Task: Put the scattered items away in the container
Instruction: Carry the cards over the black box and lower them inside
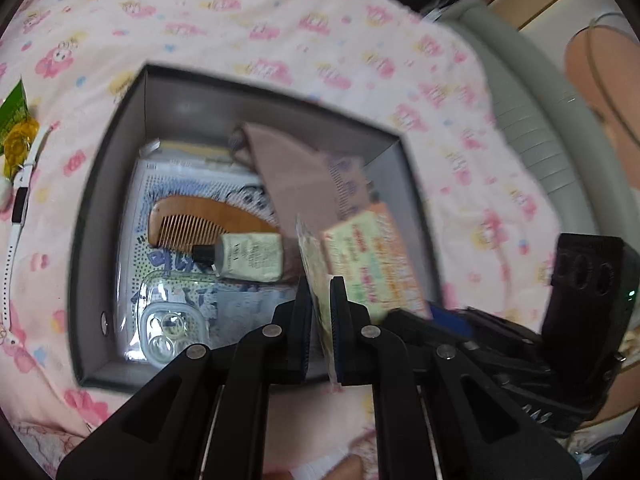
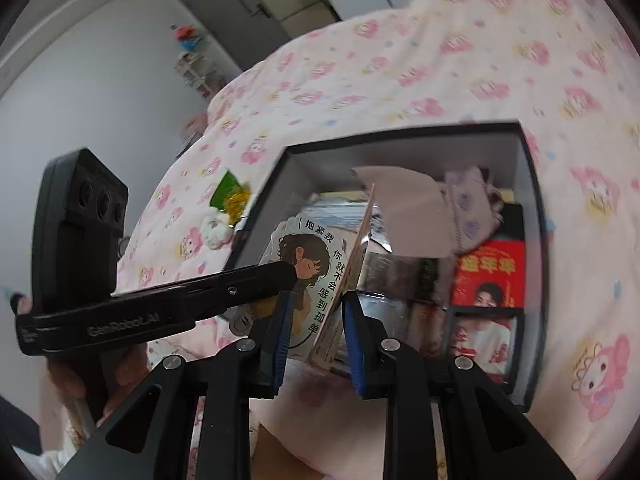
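Left gripper (image 1: 320, 300) jaws clamped on a thin glossy card packet (image 1: 316, 264), edge-on, over the near wall of the dark rigid box (image 1: 100, 208). Right gripper (image 2: 314, 320) jaws pinch a flat printed booklet (image 2: 360, 240). Ahead, inside: wooden comb (image 1: 200, 220), soft tube (image 1: 248, 256), cloth (image 1: 292, 172). Pink floral quilt (image 1: 240, 20) around.

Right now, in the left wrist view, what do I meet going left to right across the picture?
Green and yellow candy wrapper → white strap → wooden comb → small cream tube → left gripper shut on a thin packet → right gripper's black body.
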The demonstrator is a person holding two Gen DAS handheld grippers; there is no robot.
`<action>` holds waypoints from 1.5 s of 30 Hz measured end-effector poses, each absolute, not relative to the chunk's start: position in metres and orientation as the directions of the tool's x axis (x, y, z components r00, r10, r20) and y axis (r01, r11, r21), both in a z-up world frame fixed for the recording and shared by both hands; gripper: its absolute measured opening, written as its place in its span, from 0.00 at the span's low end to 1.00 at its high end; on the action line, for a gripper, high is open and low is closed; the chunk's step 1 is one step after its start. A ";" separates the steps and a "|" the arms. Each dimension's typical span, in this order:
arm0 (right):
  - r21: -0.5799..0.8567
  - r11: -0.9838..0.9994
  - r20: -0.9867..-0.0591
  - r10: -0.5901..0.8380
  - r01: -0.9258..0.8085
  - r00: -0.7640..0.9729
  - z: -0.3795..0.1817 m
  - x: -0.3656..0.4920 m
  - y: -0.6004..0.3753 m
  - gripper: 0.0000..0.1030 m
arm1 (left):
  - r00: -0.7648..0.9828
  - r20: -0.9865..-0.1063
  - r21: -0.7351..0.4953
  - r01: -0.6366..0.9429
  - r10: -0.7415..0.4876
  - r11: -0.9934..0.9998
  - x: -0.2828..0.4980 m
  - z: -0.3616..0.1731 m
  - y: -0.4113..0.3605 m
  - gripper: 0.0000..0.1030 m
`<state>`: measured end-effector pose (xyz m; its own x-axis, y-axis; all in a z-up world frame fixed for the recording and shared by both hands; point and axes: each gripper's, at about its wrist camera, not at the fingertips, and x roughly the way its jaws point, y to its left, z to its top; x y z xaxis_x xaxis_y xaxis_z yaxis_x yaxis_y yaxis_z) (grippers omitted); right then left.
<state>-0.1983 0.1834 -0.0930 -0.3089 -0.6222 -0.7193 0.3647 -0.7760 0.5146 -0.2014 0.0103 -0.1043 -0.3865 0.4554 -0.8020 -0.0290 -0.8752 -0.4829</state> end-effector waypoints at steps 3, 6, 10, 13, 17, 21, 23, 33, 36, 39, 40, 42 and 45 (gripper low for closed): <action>0.507 -0.819 -0.771 -0.570 0.268 -0.285 -0.118 -0.209 0.199 0.21 | -0.354 -0.838 -0.443 -0.003 0.415 -0.897 -0.206 -0.124 0.014 0.07; 0.493 -0.841 -0.792 -0.539 0.222 -0.286 -0.126 -0.213 0.208 0.21 | -0.358 -0.855 -0.403 0.006 0.375 -0.915 -0.201 -0.129 0.013 0.08; 0.478 -0.850 -0.776 -0.527 0.222 -0.347 -0.113 -0.211 0.213 0.24 | -0.366 -0.859 -0.388 0.010 0.358 -0.922 -0.193 -0.128 0.010 0.09; 0.429 -0.870 -0.759 -0.493 0.244 -0.425 -0.103 -0.207 0.214 0.24 | -0.404 -0.851 -0.380 0.030 0.337 -0.924 -0.187 -0.121 0.004 0.09; 0.439 -0.860 -0.778 -0.509 0.261 -0.369 -0.114 -0.210 0.206 0.24 | -0.455 -0.850 -0.352 0.117 0.265 -0.929 -0.182 -0.117 -0.011 0.11; 0.418 -0.876 -0.810 -0.480 0.242 -0.337 -0.125 -0.213 0.200 0.24 | -0.435 -0.866 -0.331 0.124 0.248 -0.936 -0.182 -0.122 -0.013 0.13; 0.413 -0.879 -0.816 -0.473 0.239 -0.332 -0.128 -0.213 0.200 0.24 | -0.383 -0.886 -0.324 0.106 0.262 -0.940 -0.187 -0.134 -0.008 0.13; 0.383 -0.891 -0.831 -0.447 0.243 -0.330 -0.134 -0.213 0.194 0.24 | -0.412 -0.869 -0.341 0.098 0.274 -0.935 -0.195 -0.132 0.001 0.13; 0.364 -0.900 -0.844 -0.427 0.239 -0.325 -0.137 -0.213 0.191 0.24 | -0.388 -0.884 -0.340 0.149 0.262 -0.928 -0.198 -0.137 -0.008 0.13; 0.347 -0.907 -0.859 -0.410 0.241 -0.308 -0.142 -0.213 0.186 0.24 | -0.353 -0.897 -0.335 0.142 0.268 -0.932 -0.205 -0.146 -0.007 0.13; 0.343 -0.908 -0.861 -0.407 0.242 -0.304 -0.144 -0.213 0.185 0.24 | -0.332 -0.900 -0.337 0.122 0.281 -0.934 -0.207 -0.150 -0.002 0.14; 0.333 -0.911 -0.867 -0.397 0.242 -0.302 -0.145 -0.213 0.184 0.24 | -0.310 -0.898 -0.357 0.102 0.311 -0.929 -0.209 -0.152 0.005 0.19; 0.295 -0.925 -0.873 -0.362 0.238 -0.327 -0.144 -0.214 0.185 0.24 | -0.349 -0.873 -0.393 0.088 0.341 -0.916 -0.206 -0.143 0.005 0.19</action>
<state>-0.2135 0.1853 -0.1444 -0.3270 -0.3623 -0.8728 0.2377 -0.9254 0.2951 -0.2062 0.0053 -0.1434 -0.3489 0.3408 -0.8730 0.0878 -0.9155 -0.3925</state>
